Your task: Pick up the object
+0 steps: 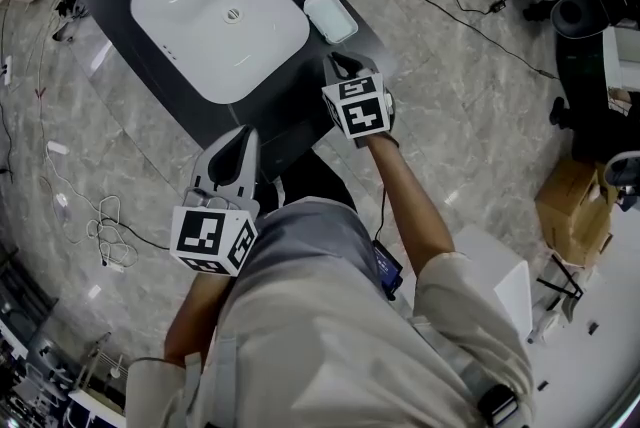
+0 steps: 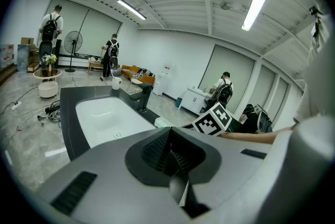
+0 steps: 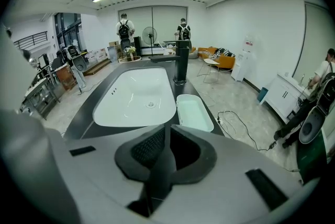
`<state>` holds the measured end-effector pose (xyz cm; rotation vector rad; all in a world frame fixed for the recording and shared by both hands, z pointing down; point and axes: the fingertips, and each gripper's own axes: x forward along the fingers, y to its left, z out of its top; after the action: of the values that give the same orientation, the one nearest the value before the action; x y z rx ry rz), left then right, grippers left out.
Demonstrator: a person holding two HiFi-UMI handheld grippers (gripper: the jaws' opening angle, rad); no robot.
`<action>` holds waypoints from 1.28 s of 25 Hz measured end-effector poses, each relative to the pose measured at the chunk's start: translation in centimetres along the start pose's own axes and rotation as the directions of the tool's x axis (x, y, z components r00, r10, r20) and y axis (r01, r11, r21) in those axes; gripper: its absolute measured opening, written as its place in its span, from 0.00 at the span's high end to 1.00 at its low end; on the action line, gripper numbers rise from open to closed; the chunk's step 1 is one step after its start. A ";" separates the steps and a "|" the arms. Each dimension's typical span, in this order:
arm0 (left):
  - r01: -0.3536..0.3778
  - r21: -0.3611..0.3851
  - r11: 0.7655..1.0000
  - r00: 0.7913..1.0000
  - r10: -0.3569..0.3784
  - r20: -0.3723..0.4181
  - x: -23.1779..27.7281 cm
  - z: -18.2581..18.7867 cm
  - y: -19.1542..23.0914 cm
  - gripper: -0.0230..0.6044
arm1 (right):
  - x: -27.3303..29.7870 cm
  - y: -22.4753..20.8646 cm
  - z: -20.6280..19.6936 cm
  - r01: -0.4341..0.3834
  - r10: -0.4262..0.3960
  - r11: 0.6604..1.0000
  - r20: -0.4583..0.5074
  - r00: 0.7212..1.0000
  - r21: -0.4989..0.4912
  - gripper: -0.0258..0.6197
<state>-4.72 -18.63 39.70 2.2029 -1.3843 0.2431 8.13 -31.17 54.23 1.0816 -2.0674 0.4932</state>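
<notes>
R gripper point(image 1: 336, 66) jaws clenched, empty; pale green tray point(image 1: 331, 16) just ahead of jaws on dark tabletop point(image 1: 290, 106), beside white sink point(image 1: 190, 6). L gripper point(image 1: 243, 138) jaws clenched too, empty, tray well ahead, to right.

Bright, even indoor light throughout, from long white ceiling strip lamps point(image 2: 133, 9), visible in both gripper views w/ slight bloom round the tubes. Head view: polished grey marble-look floor point(image 1: 470, 106) carries pale streaky reflections; glossy white rectangular basin point(image 1: 215, 16) is nearly blown out, w/ small glints; shadows soft & faint. Strong fisheye in all 3 views: walls & ceiling beams bow, corners go black (vignette). Near grey body of left gripper point(image 2: 170, 139) & of right gripper point(image 3: 166, 136) looks soft, out of focus; bkgd fairly sharp.
</notes>
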 end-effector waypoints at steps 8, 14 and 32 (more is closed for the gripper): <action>-0.014 -0.014 1.000 1.000 0.014 -0.004 0.3 0.0 0.4 0.96 | 1.7 -0.8 0.6 -0.003 0.003 1.000 -0.016 1.000 -0.003 0.90; -0.023 -0.027 0.999 1.000 0.023 -0.012 0.5 -0.2 0.7 0.96 | 2.9 -1.4 1.0 0.000 -0.001 1.000 -0.025 1.000 -0.016 0.89; -0.048 -0.054 0.997 0.999 0.047 -0.027 1.5 -0.4 1.4 0.96 | 6.2 -2.6 1.6 -0.021 0.018 0.999 -0.074 0.997 -0.034 0.79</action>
<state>-5.24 -20.13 41.15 2.1179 -1.4140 0.2469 7.28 -36.97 57.87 1.0094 -2.0164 0.4976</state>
